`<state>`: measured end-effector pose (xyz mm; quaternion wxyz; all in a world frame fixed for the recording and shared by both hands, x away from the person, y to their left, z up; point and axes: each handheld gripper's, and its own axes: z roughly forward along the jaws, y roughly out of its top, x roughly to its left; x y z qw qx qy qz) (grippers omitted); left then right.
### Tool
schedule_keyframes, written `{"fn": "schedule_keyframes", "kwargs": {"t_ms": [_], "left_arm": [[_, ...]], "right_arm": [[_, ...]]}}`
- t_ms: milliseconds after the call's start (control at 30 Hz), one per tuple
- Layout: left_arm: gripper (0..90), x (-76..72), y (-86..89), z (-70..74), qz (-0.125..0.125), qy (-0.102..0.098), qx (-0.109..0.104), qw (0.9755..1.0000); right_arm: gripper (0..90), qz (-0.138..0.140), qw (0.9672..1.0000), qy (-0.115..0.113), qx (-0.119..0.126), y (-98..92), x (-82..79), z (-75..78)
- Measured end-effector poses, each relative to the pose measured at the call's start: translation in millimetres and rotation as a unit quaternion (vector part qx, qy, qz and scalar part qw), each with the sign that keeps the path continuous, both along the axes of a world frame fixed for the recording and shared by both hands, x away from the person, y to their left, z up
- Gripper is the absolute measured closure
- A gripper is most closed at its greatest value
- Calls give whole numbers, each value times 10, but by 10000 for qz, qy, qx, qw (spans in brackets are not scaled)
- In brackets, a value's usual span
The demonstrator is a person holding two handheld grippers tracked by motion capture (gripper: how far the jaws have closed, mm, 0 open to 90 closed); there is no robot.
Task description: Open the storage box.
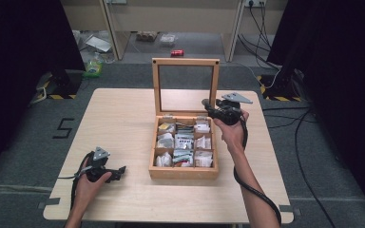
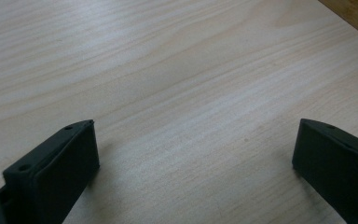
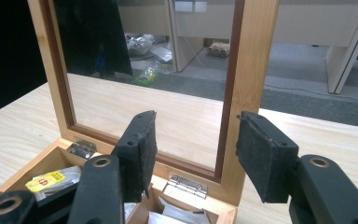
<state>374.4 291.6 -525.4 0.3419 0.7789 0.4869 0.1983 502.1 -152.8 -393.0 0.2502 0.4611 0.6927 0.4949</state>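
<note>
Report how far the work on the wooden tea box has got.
Done: the glass-paned lid stands upright, so the wooden tea box is open and its sachets show. In hand: the right gripper hangs at the lid's right frame, jaws apart, empty. The left gripper rests open on the table. Left: no sachet taken yet.

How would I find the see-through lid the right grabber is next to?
Start at the pale wooden table and find the light wooden box with nine small compartments of packets. Its lid stands upright at the back, hinged, a wooden frame around a clear pane. The right gripper is beside its right edge, and nothing else stands upright.
</note>
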Motion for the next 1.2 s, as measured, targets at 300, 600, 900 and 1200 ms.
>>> {"fn": "schedule_keyframes", "kwargs": {"t_ms": [300, 600, 900, 1200], "left_arm": [[0, 0, 0, 0, 1, 0, 0, 10000], [0, 0, -1, 0, 3, -1, -4, 10000], [0, 0, 0, 0, 1, 2, -2, 10000], [0, 0, 0, 0, -4, -1, 0, 10000]], "right_arm": [[478, 97, 9999, 20, -19, -8, -85, -52], [478, 345, 9994, -61, 79, 16, -222, -70], [478, 483, 9987, -3, 130, 42, -338, -101], [475, 588, 9982, 15, 139, 43, -452, -126]]}}
